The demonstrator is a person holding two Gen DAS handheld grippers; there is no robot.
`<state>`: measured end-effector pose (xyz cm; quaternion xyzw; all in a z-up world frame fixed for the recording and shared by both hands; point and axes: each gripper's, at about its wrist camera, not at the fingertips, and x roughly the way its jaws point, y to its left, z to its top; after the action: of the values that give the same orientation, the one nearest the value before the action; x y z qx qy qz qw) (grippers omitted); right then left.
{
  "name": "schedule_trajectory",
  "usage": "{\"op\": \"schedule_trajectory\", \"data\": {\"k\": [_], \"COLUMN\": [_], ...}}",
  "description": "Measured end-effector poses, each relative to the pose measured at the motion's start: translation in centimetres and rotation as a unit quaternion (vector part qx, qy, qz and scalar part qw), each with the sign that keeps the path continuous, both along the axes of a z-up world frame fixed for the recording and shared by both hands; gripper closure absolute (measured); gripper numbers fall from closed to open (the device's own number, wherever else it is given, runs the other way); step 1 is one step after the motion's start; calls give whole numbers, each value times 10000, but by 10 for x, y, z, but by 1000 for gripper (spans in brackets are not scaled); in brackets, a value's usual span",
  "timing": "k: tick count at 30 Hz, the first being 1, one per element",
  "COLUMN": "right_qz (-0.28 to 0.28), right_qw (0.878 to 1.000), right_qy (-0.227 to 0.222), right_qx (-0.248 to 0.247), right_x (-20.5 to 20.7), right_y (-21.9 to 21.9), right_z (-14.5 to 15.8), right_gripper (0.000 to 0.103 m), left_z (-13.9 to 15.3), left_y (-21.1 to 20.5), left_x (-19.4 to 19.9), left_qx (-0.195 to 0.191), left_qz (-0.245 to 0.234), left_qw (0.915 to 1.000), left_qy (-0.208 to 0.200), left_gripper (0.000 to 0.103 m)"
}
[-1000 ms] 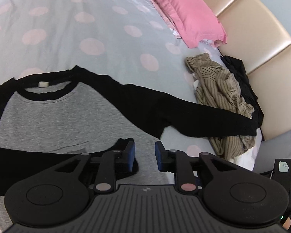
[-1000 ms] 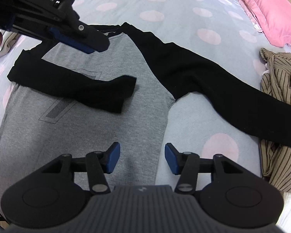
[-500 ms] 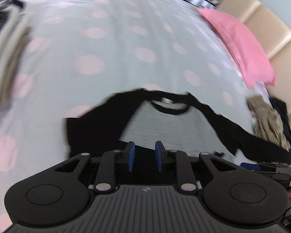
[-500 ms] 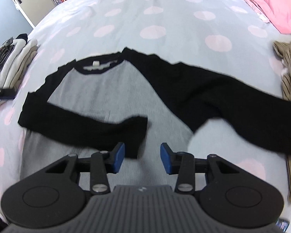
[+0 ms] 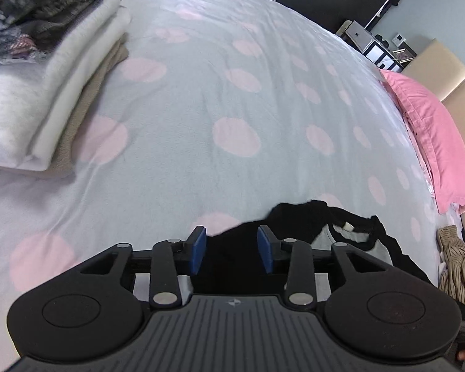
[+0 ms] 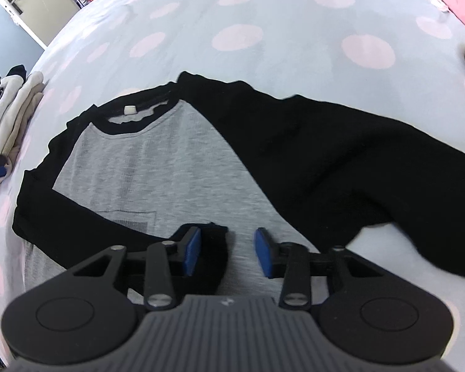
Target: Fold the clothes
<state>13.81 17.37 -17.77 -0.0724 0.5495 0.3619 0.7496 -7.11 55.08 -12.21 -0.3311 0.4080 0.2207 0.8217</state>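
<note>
- The left gripper (image 5: 232, 249) has swung off the raglan shirt (image 6: 158, 167), jaws now parted, empty.
- The right gripper (image 6: 227, 251), open and empty, has probably dropped nearer; outstretched sleeve (image 6: 341, 155) awaits folding.

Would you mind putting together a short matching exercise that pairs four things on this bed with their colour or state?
Things:
1. near sleeve
2. far sleeve
3. pillow
4. stack of clothes

States:
A. pink, lying at the bed's edge by the headboard
B. black, folded across the grey chest
C. folded and piled up
D. black, stretched out sideways on the bedspread

Pairs: 1-B, 2-D, 3-A, 4-C
</note>
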Motion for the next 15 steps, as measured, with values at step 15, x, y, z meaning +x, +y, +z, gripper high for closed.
{"op": "schedule_trajectory", "data": {"k": [15], "right_qz": [-330], "right_qw": [9980], "right_qy": [-319], "right_qx": [443], "right_x": [9], "right_y": [-5], "right_z": [63], "right_gripper": [97], "left_z": [-44], "left_y": [10], "left_x": [17], "left_qx": [-161], "left_qz": [-121], "left_qw": [9992], "left_qy": [347], "left_gripper": [69]}}
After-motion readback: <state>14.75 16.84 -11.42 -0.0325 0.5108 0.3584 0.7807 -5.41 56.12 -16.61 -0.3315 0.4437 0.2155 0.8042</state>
